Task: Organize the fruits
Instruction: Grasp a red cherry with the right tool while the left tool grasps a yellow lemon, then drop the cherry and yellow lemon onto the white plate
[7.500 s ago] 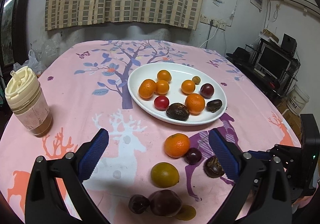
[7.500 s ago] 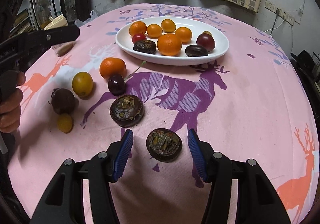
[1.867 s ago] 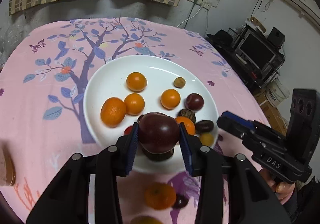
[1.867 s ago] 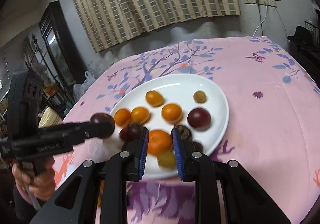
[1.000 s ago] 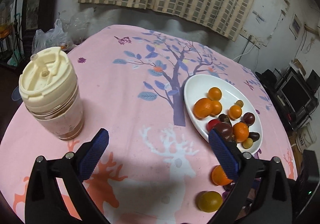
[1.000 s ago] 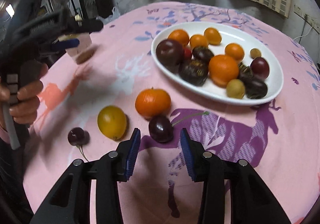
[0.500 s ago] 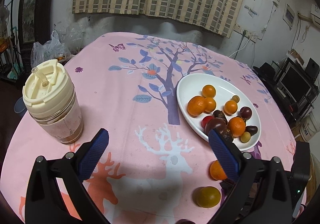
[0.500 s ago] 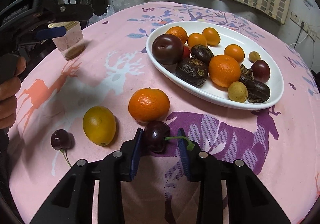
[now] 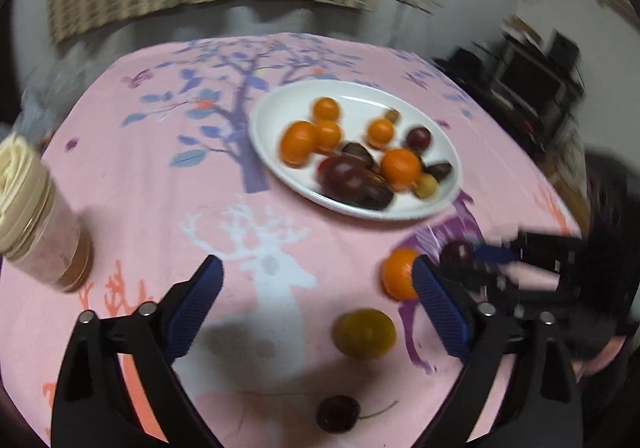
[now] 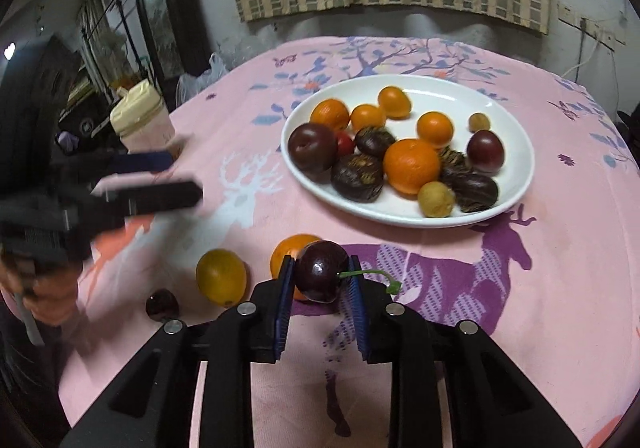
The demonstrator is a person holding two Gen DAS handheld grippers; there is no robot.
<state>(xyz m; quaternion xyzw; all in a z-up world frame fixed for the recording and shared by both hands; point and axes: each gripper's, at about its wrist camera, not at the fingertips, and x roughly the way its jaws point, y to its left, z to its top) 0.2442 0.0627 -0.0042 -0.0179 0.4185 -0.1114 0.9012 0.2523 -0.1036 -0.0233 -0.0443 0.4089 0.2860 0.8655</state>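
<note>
Landmark: white plate (image 10: 516,184), on the pink-clothed desk (image 10: 560,288); all places below are given relative to it.
Done so far: I count a plate already well filled with oranges, a large dark plum, brown wrinkled fruits and small yellow ones.
Left to do: by my judgement four pieces. Three lie on the cloth on the near side of the plate: an orange (image 9: 398,274) just off its near rim, a yellow fruit (image 9: 364,333) nearer to me, a loose cherry (image 9: 337,413) nearest the desk edge.
In hand: fourth piece, a dark cherry (image 10: 321,271), green stem sticking out sideways.
Right tongs (image 10: 320,290): clenched on that cherry, held off the cloth near the plate's near rim, pointing toward the plate.
Left tongs (image 9: 316,306): released, fingers wide apart, nothing between them; hovering over the cloth on the near-left side of the plate.
Other: lidded cup (image 9: 28,204), well left of the plate.
Image quality: left view blurred.
</note>
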